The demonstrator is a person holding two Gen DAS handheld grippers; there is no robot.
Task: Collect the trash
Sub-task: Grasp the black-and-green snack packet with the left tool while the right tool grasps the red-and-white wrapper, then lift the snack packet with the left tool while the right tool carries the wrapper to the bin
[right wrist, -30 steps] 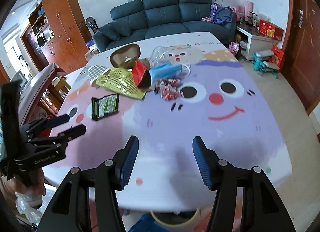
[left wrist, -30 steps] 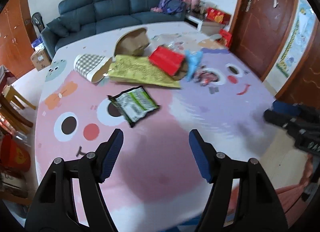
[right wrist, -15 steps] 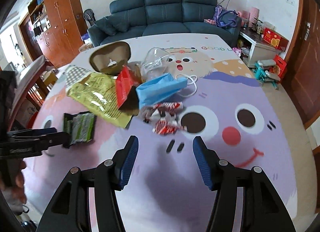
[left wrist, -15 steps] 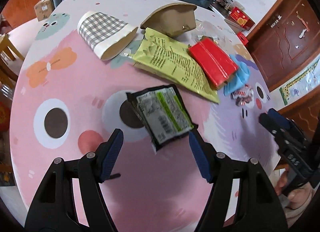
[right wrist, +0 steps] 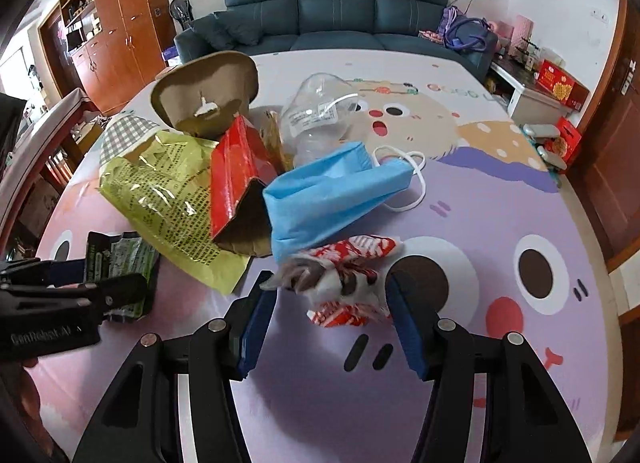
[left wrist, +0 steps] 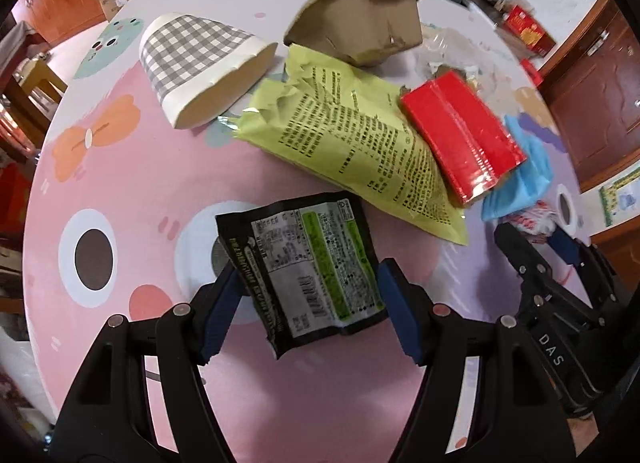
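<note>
A black-and-green snack wrapper (left wrist: 316,263) lies flat on the cartoon tablecloth (left wrist: 160,183). My left gripper (left wrist: 308,295) is open and low over it, one blue finger on each side of the wrapper. Crumpled red-and-white wrappers (right wrist: 352,263) sit just ahead of my right gripper (right wrist: 330,287), which is open with its fingers flanking them. Behind lie a yellow-green bag (left wrist: 352,143), a red carton (left wrist: 460,139) and a blue face mask (right wrist: 332,195). The right wrist view shows the left gripper (right wrist: 100,287) at the left, beside the black-and-green wrapper (right wrist: 120,259).
A checked paper cup (left wrist: 200,63) lies on its side at the back left, next to a crushed brown paper bowl (left wrist: 360,31). A clear plastic cup (right wrist: 320,111) lies behind the mask. Beyond the table stand a dark sofa (right wrist: 336,3) and wooden cabinets (right wrist: 116,23).
Both grippers have come forward and down toward the trash. The left now straddles the black-and-green wrapper, the right the red-and-white wrappers. Neither pair of jaws has changed width.
</note>
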